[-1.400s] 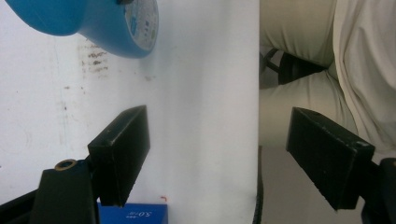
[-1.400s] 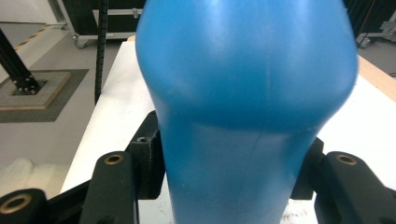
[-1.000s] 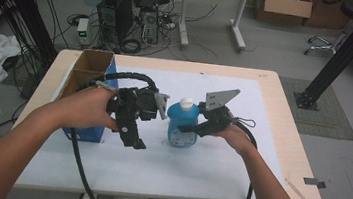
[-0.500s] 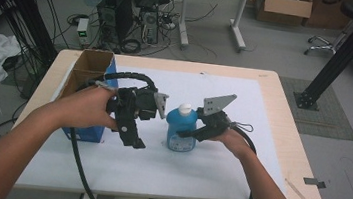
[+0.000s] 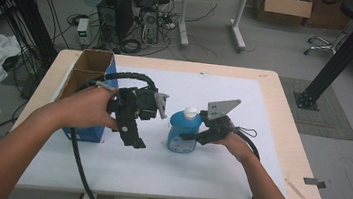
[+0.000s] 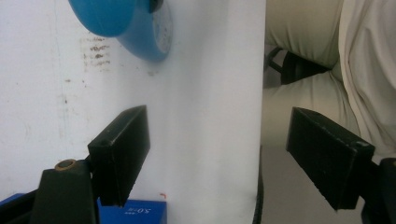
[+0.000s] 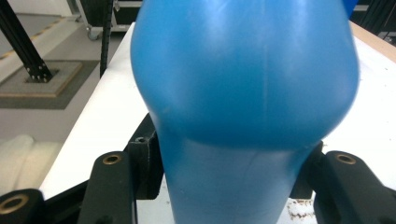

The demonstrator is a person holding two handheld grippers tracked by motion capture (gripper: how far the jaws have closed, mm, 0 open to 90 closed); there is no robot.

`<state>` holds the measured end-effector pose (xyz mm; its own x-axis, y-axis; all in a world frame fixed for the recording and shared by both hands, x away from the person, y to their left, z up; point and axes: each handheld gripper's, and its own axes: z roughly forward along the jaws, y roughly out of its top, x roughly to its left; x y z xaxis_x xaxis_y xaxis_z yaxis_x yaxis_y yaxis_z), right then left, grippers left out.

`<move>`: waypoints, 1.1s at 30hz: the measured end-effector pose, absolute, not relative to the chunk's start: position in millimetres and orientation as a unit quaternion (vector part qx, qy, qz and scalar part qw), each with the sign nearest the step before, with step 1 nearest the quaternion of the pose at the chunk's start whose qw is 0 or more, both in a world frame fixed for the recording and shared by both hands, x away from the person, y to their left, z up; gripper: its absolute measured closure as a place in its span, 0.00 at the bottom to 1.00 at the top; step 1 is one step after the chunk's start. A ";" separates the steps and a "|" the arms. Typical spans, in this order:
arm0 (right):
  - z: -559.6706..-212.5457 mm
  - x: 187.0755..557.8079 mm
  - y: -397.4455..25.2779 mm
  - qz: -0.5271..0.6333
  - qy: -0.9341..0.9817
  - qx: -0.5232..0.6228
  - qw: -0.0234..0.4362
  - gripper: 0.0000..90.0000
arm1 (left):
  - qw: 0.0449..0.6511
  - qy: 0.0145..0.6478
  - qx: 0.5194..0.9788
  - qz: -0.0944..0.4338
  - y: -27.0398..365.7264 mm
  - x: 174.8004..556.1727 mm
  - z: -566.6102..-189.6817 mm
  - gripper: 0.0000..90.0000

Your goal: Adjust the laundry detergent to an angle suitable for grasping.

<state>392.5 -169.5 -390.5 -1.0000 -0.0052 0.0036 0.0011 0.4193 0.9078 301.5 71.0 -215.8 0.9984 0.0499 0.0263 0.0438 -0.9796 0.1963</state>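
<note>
Standing upright near the middle of the white table (image 5: 235, 186), the blue bottle (image 5: 183, 133) is clasped low on its body by the right gripper (image 5: 195, 137), whose jaws are pressed against both flanks in the right gripper view (image 7: 243, 186). Its long axis is held vertical, white cap (image 5: 190, 112) uppermost. The left gripper (image 5: 132, 137) is held just to the bottle's left, jaws spread wide and grasping nothing, tilted down toward the near edge. A cardboard box (image 5: 87, 74) is seen at the far left; open surface lies to the right and nearer.
</note>
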 end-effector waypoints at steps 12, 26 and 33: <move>-390.7 393.3 -170.2 -0.540 -0.842 0.004 0.004 0.48 | 0.098 0.020 0.995 0.014 68.4 302.0 -217.0 0.25; -390.9 393.1 -170.4 -0.541 -0.841 0.003 0.003 0.49 | 0.098 0.021 0.995 0.013 67.7 302.6 -217.2 0.25; -391.9 388.3 -167.6 -0.547 -0.837 0.009 0.011 0.49 | 0.101 0.022 0.995 0.014 69.7 302.5 -217.4 0.25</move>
